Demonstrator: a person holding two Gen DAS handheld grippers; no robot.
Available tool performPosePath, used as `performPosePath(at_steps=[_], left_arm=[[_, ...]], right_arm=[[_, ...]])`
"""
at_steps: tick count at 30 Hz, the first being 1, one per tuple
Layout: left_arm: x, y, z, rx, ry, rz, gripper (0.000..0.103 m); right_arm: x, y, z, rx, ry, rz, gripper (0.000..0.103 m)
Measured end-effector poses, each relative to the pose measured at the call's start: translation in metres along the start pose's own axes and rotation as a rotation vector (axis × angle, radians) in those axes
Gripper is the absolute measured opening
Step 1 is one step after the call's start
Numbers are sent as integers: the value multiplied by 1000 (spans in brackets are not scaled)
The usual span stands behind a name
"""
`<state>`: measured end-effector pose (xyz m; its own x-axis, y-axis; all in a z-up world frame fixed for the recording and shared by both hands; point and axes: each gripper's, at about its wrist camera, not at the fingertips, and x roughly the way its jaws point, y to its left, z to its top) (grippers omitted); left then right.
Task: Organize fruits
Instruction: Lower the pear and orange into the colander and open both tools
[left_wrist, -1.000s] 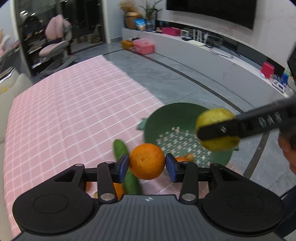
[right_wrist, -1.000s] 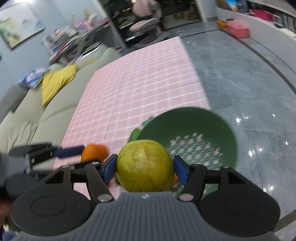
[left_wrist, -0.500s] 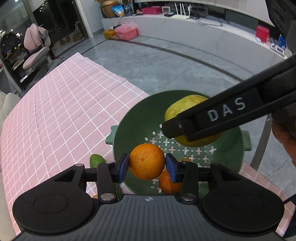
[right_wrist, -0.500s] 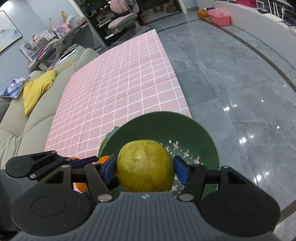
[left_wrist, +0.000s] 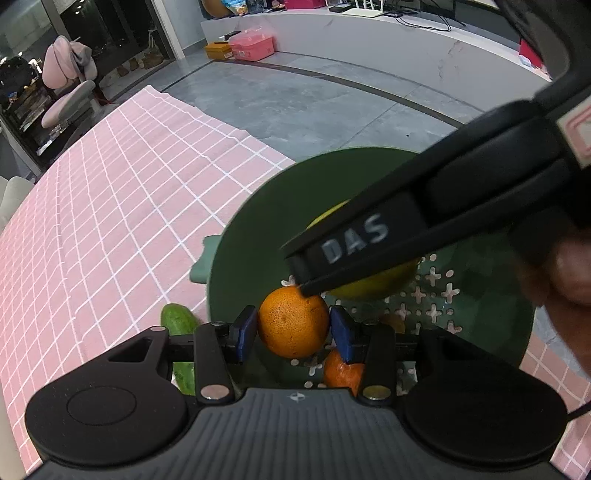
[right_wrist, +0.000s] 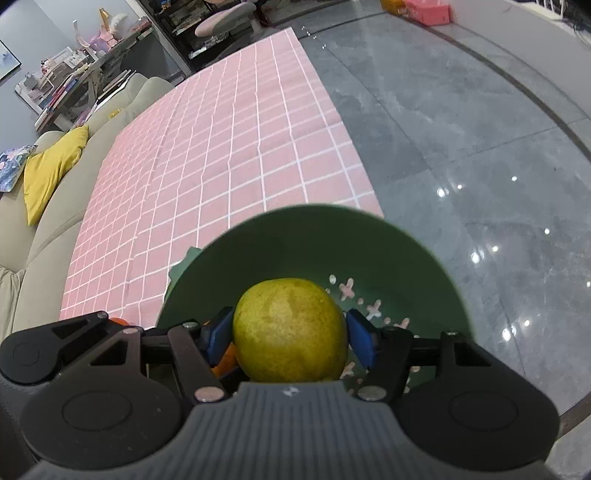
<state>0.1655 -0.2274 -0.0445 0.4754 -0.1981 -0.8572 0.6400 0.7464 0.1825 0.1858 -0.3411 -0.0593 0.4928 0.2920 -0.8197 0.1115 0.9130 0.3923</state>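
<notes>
Over the green colander you've got both loads staged. Your left hand-held gripper is clamped on an orange, blue pads tight on both sides, fruit inside the rim line near the left wall. Your right hand-held gripper is clamped on a yellow-green pear, also above the bowl; in the left wrist view its black finger crosses just over the orange, so the two are close.

Progress: one orange fruit already sits on the colander floor at the near side, partly hidden by your left jaw. Neither held fruit is released yet, so two drops are pending.

Left outside: a cucumber on the pink checked worktop, just left of the colander near your left gripper. Can't tell if it belongs in the sort. No other loose fruit visible on the cloth, but the near edge is hidden behind both gripper bodies.

Judgement: roughly past halfway; stagger the releases so the fruit don't knock.
</notes>
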Motion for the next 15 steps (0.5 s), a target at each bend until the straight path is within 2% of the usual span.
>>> performPosePath(at_steps=[15], left_arm=[[18,-4,4,30,39,31,51]], right_arm=[[40,-7,7,25,65,-7,62]])
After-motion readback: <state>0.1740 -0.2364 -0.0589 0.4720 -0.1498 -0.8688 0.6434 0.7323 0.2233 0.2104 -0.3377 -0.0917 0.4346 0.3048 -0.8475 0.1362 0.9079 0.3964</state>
